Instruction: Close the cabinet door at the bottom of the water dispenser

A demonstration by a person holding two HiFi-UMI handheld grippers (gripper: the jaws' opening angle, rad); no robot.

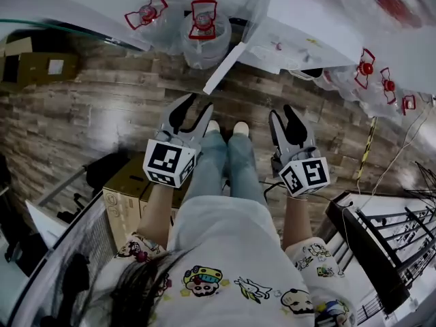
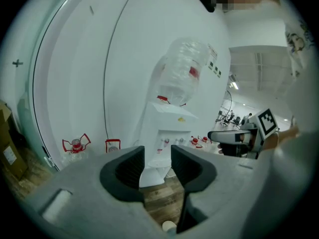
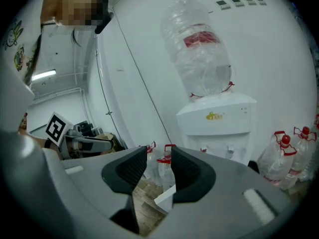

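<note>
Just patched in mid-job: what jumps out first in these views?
The white dispenser with a big clear bottle upside down on top fills both claw views. In the head view its bottom door juts open, just ahead of the left claw and right claw, both open and empty. Red-handled spare bottles stand on the floor beside it.
</note>
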